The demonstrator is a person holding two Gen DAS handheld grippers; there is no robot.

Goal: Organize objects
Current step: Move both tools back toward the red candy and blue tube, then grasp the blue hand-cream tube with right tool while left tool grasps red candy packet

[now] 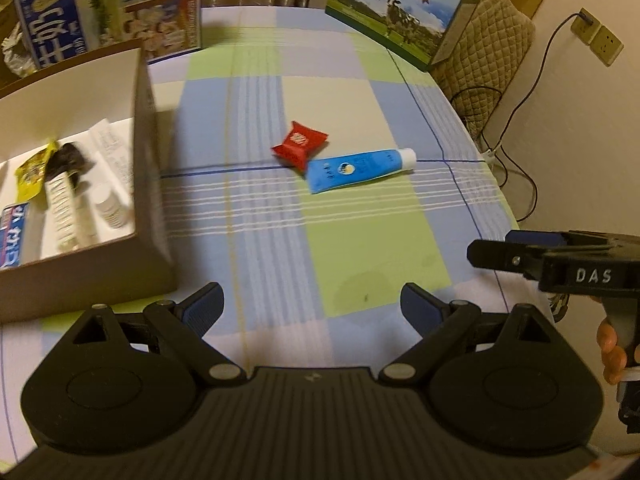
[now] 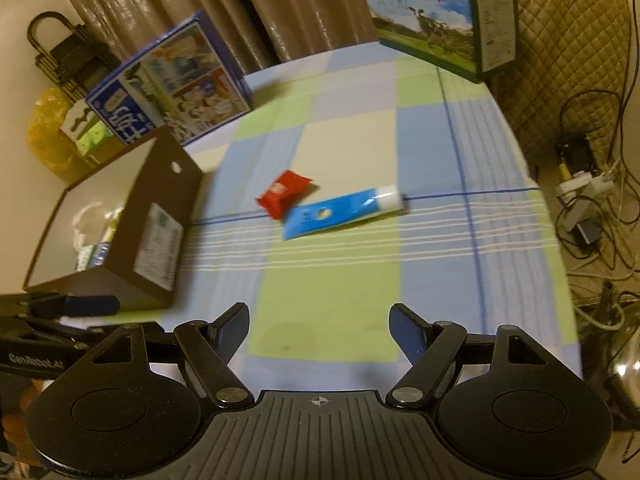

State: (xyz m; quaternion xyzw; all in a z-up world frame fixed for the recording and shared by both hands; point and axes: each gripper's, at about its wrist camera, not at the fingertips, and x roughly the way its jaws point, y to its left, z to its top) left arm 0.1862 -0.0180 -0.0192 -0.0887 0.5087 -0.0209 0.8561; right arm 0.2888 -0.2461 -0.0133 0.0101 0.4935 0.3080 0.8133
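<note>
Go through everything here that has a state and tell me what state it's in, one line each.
Left gripper: open, empty.
Right gripper: open, empty.
Brown box: open on top, several items inside.
Blue tube: lying flat on the tablecloth, white cap on.
Red packet: lying on the cloth, sealed, touching the tube's flat end.
Cow-print carton: closed, at the far edge.

Black plastic left gripper (image 1: 312,308) with blue ribbed finger pads (image 1: 206,306), silver pivot screws, matching black right gripper (image 2: 319,326), white "DAS" and "GenRobot.AI" lettering
</note>
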